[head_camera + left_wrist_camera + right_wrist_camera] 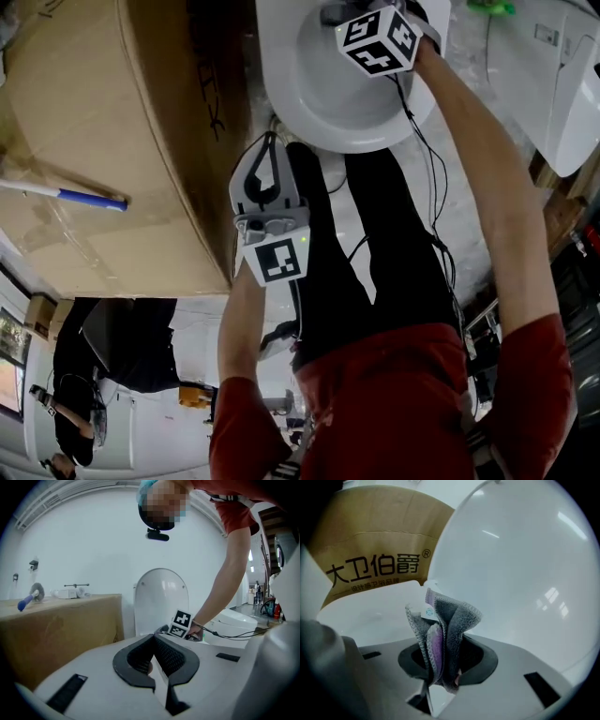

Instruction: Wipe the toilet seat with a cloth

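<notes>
Your right gripper [440, 667] is clamped on the folded grey microfibre cloth with a purple inner face and a small white label [445, 634]. The jaws pinch the bunched lower end, and the loose folds stand up past the tips. That puts the cloth over the glossy white toilet seat [281, 84], just in front of the raised white oval lid [525, 573]. From these views I cannot tell whether any fold is touching the seat. Your left gripper [154, 660] has its jaws fully together with nothing between them, and it sits back from the bowl beside the large brown cardboard box [103, 141]. The cloth looks light, soft and limp, so expect it to flop and drape instead of holding an edge. It should follow the seat's curve well once you press it down. The smooth ceramic-looking surface will probably let it slide easily, yet any drag pulls on the free folds, not on the jaws. The deep pinch across several layers is the right hold, because a shallow grip on one corner would likely let the cloth slip out mid-stroke. Angle the gripper so that a broad fold meets the seat before the hard jaw tips do.
</notes>
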Motion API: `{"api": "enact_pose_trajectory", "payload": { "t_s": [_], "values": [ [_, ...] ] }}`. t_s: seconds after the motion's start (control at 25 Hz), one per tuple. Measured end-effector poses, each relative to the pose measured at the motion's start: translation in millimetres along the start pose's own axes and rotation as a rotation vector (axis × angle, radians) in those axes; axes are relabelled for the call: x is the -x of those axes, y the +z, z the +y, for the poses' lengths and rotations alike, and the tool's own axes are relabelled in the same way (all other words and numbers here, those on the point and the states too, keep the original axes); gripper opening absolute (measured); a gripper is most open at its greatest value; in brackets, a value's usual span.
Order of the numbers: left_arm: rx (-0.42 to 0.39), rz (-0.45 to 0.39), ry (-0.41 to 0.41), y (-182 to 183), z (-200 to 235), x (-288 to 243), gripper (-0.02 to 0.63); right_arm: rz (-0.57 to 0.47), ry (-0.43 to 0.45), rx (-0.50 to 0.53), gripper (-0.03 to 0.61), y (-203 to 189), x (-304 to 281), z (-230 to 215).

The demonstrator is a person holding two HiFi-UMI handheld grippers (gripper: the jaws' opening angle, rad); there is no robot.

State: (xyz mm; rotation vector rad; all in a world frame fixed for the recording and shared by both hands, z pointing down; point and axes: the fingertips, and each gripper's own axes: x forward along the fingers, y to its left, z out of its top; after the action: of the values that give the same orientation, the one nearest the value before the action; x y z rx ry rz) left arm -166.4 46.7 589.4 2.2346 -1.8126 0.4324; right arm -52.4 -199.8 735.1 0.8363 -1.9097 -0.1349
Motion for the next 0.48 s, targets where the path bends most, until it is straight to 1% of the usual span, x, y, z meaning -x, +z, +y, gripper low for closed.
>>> {"api": "enact_pose_trajectory", "payload": {
  "t_s": [0.16, 0.36, 0.48],
  "values": [
    [-0.005, -0.006, -0.023, 9, -15, -10, 0.014, 0.062, -0.033, -0.110, 0.091, -49, 11, -31],
    [-0.027, -0.005, -0.078, 19, -36, -18, 0.014, 0.160, -0.082, -0.315, 0.089, -110, 32, -66],
    [-0.026, -0.011, -0.086, 25, -44, -23, 0.014, 0.230, -0.106, -0.416, 0.089, -149, 43, -84]
  ]
}}
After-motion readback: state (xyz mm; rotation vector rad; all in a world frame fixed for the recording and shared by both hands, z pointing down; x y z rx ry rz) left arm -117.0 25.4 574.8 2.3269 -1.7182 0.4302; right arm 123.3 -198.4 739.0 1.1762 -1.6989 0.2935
